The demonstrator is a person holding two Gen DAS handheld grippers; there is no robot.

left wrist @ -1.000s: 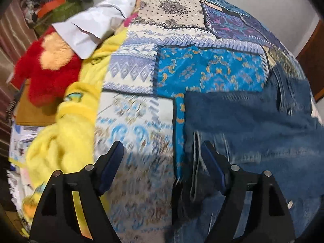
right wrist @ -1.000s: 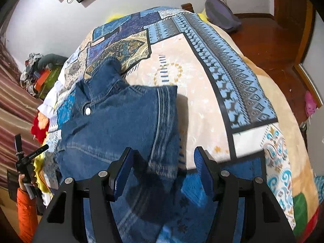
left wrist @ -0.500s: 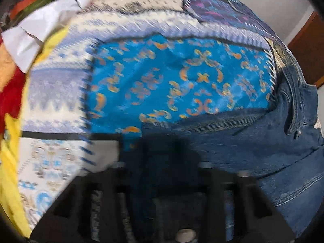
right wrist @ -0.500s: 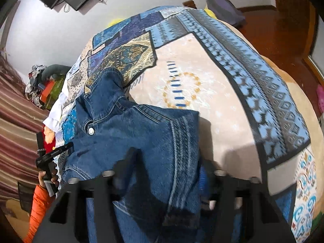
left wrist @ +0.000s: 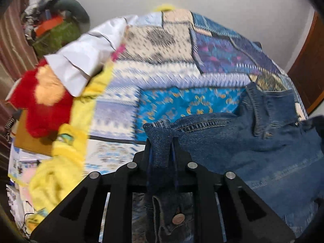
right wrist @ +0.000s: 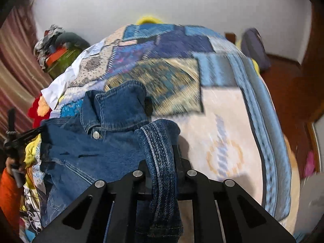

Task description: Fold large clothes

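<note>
One denim jacket [right wrist: 105, 141] lies on the patchwork quilt [right wrist: 222, 121] of a bed, and two grippers hold it: the left gripper [left wrist: 162, 151] and the right gripper [right wrist: 162, 158] are each clamped on a bunched fold of its near edge. The jacket's collar [right wrist: 117, 105] points away toward the white wall [right wrist: 202, 6], its length running from grippers to wall. A red plush toy [left wrist: 38, 105] and a yellow blanket [left wrist: 58, 162] lie at the bed's left.

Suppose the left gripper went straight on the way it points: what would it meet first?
The left gripper is shut on the denim jacket, whose fold bunches just ahead. Beyond that lies the patchwork bedspread, probably its bright blue panel; depth is unclear.
</note>
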